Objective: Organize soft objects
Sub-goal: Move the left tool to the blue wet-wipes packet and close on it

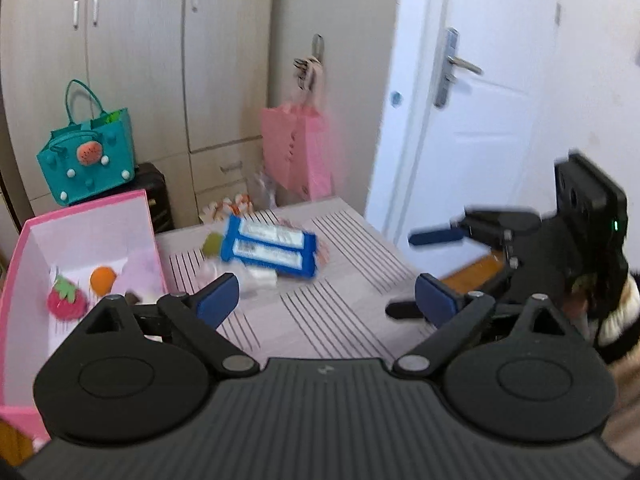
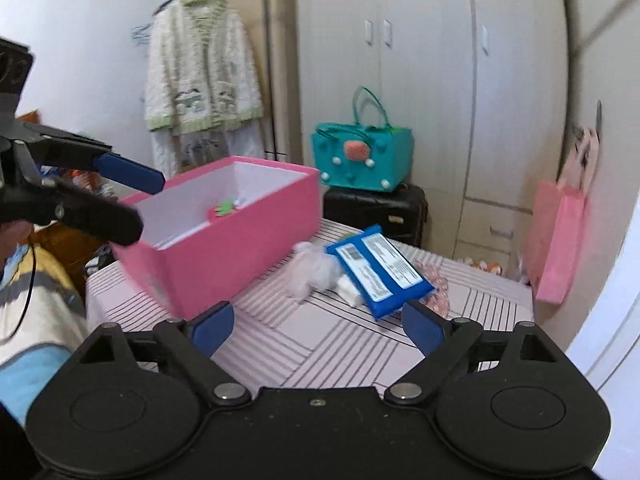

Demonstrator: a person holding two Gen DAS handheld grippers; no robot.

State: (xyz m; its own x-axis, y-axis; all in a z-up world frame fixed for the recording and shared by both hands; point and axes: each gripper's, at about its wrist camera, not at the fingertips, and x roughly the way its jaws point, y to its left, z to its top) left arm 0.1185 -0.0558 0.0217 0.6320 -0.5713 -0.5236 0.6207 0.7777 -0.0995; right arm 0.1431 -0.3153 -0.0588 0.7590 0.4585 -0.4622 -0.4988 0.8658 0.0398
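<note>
The blue packet (image 2: pixel 378 270) carries two white label panels with what looks like a barcode, but the blur leaves the print unreadable. In the right wrist view it lies right of centre on the striped table (image 2: pixel 320 344), resting partly on a white tissue pack (image 2: pixel 350 292) and just beside a crumpled clear bag (image 2: pixel 312 270); a pink-patterned wrapper (image 2: pixel 434 284) peeks out from under its right edge.

The pink box (image 1: pixel 86 236), at the left of the left wrist view, is open and white inside. It holds a strawberry plush (image 1: pixel 66 300) and an orange ball (image 1: pixel 103 279).

The left gripper (image 1: pixel 326 300), low in its own frame, has its jaws spread wide with nothing between them. The right gripper (image 2: pixel 318 324) is likewise wide apart and empty, poised above the table just short of the packet.

At upper centre of the right wrist view, a teal handbag (image 2: pixel 362 156) sits on a dark case (image 2: pixel 376 210).
</note>
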